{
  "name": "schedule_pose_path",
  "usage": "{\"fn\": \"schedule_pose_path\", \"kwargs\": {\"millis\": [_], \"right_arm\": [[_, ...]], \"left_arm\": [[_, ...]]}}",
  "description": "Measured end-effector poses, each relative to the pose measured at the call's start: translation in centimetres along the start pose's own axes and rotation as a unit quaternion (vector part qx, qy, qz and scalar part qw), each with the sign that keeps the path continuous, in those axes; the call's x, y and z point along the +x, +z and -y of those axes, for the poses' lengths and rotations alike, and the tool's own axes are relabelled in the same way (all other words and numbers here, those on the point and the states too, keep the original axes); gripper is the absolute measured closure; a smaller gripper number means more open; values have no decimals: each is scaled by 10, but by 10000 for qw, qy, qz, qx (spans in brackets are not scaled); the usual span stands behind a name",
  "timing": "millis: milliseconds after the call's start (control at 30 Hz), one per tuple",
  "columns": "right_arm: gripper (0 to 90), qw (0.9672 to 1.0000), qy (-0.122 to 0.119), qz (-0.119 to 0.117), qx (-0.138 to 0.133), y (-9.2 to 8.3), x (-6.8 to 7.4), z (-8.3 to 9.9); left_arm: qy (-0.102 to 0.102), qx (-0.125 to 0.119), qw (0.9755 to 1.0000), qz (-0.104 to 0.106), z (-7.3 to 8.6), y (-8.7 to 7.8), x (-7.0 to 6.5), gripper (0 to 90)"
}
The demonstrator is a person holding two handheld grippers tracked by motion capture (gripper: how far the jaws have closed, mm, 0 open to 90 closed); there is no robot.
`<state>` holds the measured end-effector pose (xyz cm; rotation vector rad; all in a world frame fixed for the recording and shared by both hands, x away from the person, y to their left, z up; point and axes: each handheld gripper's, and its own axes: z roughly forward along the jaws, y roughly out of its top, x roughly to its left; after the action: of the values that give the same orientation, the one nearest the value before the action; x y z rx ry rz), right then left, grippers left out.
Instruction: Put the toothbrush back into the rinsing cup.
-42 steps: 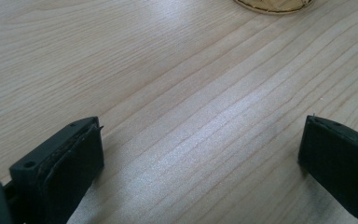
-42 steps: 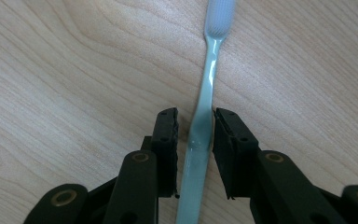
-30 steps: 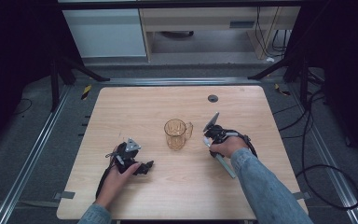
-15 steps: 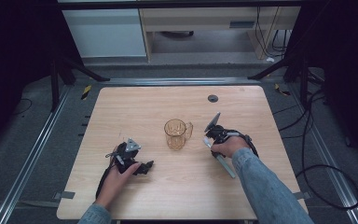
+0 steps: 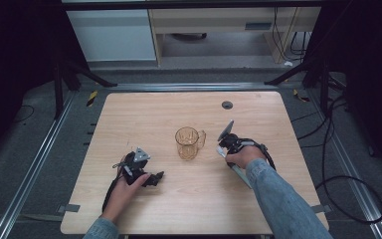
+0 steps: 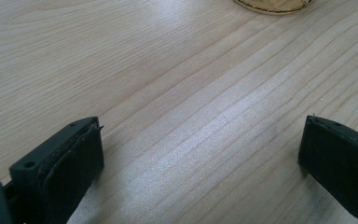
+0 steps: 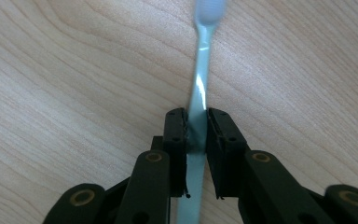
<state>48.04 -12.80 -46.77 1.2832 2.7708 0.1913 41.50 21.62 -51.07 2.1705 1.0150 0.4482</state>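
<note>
Clamping toothbrush [image 7: 200, 93], right hand-held gripper [image 7: 196, 123], jaws just closing

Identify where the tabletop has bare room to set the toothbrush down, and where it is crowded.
Free: the far strip between the mug and the round port, and both side edges of the table. Crowded: the middle, where mug, toothbrush and right hand-held gripper bunch together.

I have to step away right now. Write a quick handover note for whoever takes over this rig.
Right hand-held gripper: jaws have just closed on the handle of the pale blue plastic toothbrush, which lies on the light wooden table to the right of the amber transparent mug.
Left hand-held gripper: open, holding nothing, resting near the table's front left.
Done: toothbrush gripped.
Left, likely: lift it and stand it in the mug.
</note>
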Motion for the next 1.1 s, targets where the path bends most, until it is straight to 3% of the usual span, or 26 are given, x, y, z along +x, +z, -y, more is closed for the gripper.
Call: {"fn": "schedule_pose_path", "kwargs": {"millis": [33, 233, 500, 533, 567, 633, 667, 733, 867, 900, 933, 1033, 1067, 1100], "right_arm": [[789, 10000, 97, 8, 20, 0, 2, 0], [791, 9997, 139, -109, -185, -3, -4, 5], [792, 9956, 384, -328, -791, -25, -12, 14], [792, 9932, 257, -305, -1095, -30, -17, 18], [792, 9932, 257, -305, -1095, -30, -17, 18], [791, 9882, 435, -365, -1425, -39, -19, 20], [791, 9869, 250, -359, -1555, -40, -23, 22], [791, 9831, 388, -440, -1736, -46, -22, 23], [791, 9754, 336, -465, -2130, -54, -23, 24], [791, 9754, 336, -465, -2130, -54, -23, 24], [791, 9713, 290, -395, -2329, -56, -23, 25], [792, 9686, 307, -363, -2439, -57, -22, 25], [791, 9646, 315, -351, -2595, -61, -21, 24], [791, 9646, 315, -351, -2595, -61, -21, 24]], "left_arm": [[2, 2, 10000, 0, 0, 0, 0, 0], [4, 1, 10000, -1, 0, 0, 0, 0], [20, 16, 10000, 0, 0, 0, 0, 0], [17, 13, 10000, 0, 0, 0, 0, 0], [17, 13, 10000, 0, 0, 0, 0, 0], [17, 12, 10000, 0, 0, 0, 0, 0], [17, 14, 10000, 0, 0, 0, 0, 0], [19, 15, 10000, 0, 0, 0, 0, 0], [19, 15, 10000, 0, 0, 0, 0, 0], [19, 15, 10000, 0, 0, 0, 0, 0], [20, 14, 10000, 0, 0, 0, 0, 0], [19, 14, 10000, 1, 0, 0, 0, 0], [19, 15, 10000, 3, 0, 0, 0, 0], [19, 15, 10000, 3, 0, 0, 0, 0]]}}
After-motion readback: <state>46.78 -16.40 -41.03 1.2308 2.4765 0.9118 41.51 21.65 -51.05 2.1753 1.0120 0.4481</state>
